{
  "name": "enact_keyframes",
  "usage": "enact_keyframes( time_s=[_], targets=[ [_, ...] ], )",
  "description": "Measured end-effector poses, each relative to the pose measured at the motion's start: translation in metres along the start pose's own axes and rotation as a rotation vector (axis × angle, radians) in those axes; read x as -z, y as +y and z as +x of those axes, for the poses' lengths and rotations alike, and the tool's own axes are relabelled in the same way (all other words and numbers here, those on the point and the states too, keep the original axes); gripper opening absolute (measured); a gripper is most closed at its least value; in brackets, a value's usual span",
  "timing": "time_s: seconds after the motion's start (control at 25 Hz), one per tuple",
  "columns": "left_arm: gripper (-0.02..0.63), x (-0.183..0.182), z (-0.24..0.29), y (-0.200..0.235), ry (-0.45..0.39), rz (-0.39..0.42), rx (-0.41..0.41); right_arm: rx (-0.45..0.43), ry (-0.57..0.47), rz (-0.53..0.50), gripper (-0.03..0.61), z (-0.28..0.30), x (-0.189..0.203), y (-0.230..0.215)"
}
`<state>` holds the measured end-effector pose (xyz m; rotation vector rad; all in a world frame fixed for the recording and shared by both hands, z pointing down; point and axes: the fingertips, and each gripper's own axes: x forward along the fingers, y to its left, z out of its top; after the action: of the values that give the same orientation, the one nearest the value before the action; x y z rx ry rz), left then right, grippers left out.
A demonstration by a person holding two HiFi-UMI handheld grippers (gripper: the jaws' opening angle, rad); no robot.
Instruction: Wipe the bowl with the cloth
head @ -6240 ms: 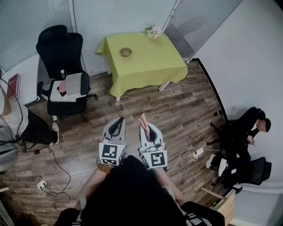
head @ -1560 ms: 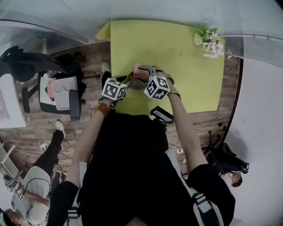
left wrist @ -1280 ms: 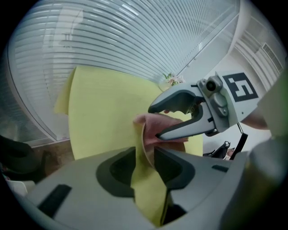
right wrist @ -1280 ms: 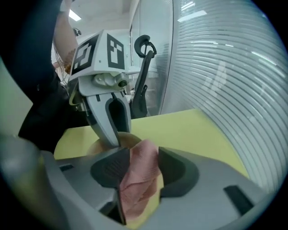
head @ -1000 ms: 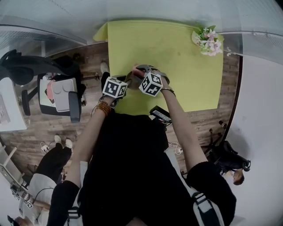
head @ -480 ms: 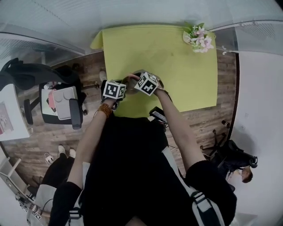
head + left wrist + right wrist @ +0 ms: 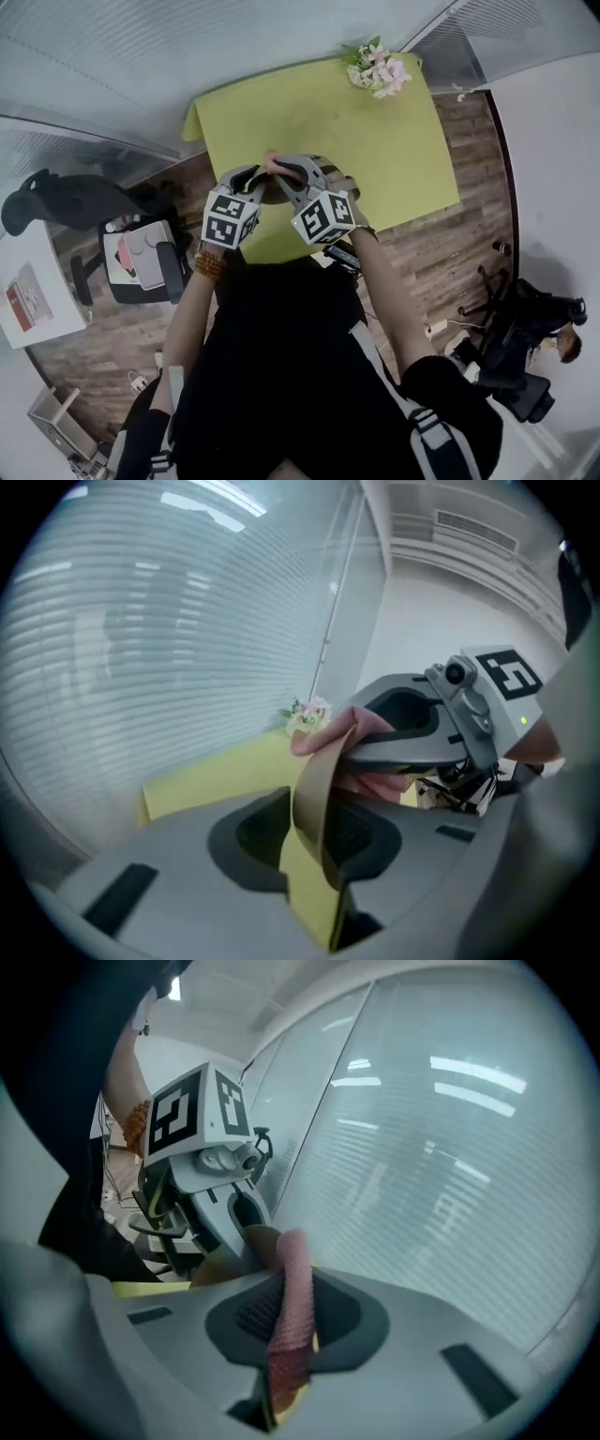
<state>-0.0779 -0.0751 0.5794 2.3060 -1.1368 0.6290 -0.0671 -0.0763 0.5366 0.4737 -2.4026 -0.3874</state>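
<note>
Left tool [image 7: 249, 178]: jaws clamped on the wall of the bowl [image 7: 314, 789], which shows edge-on between them as a tan band; right tool [image 7: 285, 171]: jaws pinched on the pink cloth [image 7: 292, 1288]; both pairs of jaws have just been closing; the tools point toward each other, tips nearly meeting, over the near edge of the yellow surface [image 7: 375, 122]; the cloth touches the bowl's upper rim, on the side away from the left tool; judged next move: the right tool, the nearer, draws the cloth down across the bowl while the left steadies it; which face is the hollow cannot be told; flowers [image 7: 380, 67] stand well apart at the far corner.
</note>
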Motion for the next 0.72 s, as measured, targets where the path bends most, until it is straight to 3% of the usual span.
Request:
enact_keyframes(
  time_s=[0.28, 0.56, 0.72],
  targets=[
    [0.074, -0.063, -0.027, -0.066, -0.119, 0.198, 0.021, 0.342, -0.062, -0.119, 0.035, -0.094, -0.028, -0.022],
    [0.054, -0.131, -0.076, -0.101, -0.262, 0.523, -0.205, 0.596, -0.104, -0.172, 0.032, -0.154, -0.062, -0.048],
    [0.051, -0.145, -0.098, -0.102, -0.314, 0.546, -0.273, 0.632, -0.167, -0.121, 0.029, -0.162, -0.079, -0.050]
  ],
)
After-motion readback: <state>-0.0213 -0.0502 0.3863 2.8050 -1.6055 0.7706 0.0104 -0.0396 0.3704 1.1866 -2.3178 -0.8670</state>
